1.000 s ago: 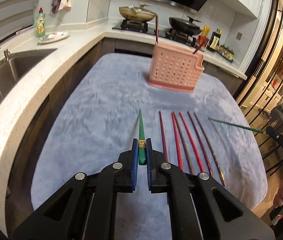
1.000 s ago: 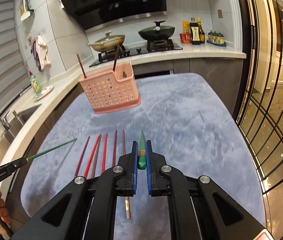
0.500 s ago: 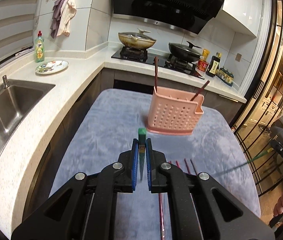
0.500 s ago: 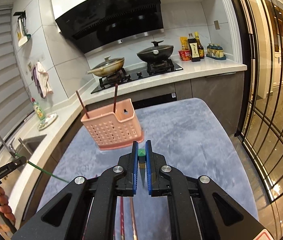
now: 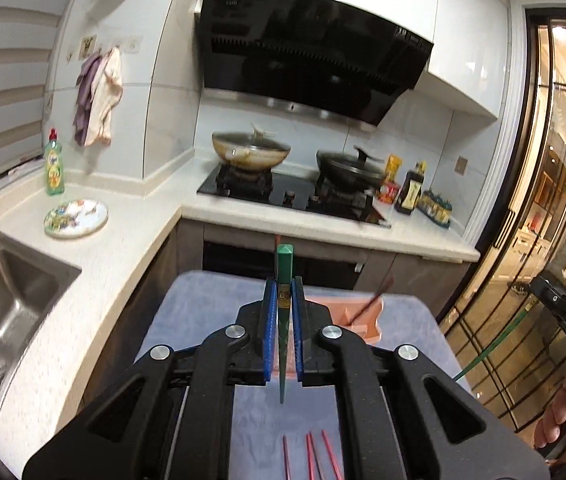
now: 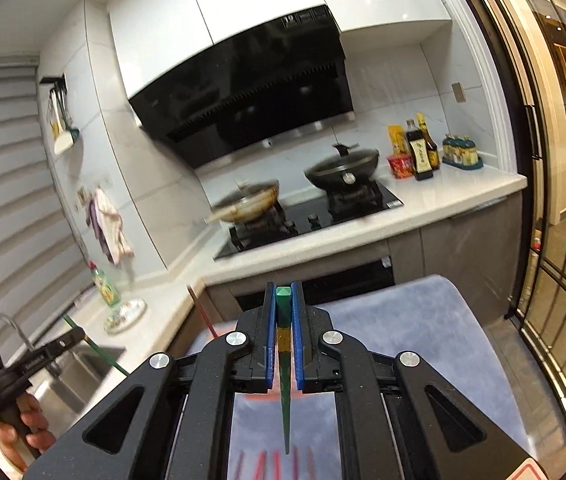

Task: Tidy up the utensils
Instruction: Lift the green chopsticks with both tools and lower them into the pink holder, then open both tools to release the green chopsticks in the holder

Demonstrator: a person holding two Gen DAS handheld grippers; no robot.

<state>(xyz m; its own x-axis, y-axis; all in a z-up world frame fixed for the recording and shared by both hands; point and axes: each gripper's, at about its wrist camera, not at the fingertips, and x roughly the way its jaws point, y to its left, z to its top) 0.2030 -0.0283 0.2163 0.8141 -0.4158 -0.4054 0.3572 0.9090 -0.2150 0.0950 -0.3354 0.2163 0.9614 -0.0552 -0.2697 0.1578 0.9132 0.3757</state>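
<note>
Both tools have swung way up since a second ago: the green chopsticks were pointing forward over the mat back then, now each one stands nearly upright with the thick end up and the thin tip hanging down. The left tool (image 5: 283, 304) is clamped on its green chopstick (image 5: 284, 268), and the right tool (image 6: 283, 320) is clamped on the other green chopstick (image 6: 283, 312), gripped near the gold band in both cases. What matters for the drop is that the pink holder (image 5: 363, 320) sits right below and just ahead of the left tool, mostly hidden behind its fingers, so the left hand looks nearer to it. From the right wrist view only a blurry pink strip shows under the tool, so I can't tell how well that one is lined up. The holder already has a dark red chopstick (image 5: 375, 300) leaning out of it, and there's another red one (image 6: 203, 312) visible on the right view. Several red chopsticks (image 5: 311, 456) are lying on the blue mat (image 6: 423, 320) over the bench, waiting their turn.
</note>
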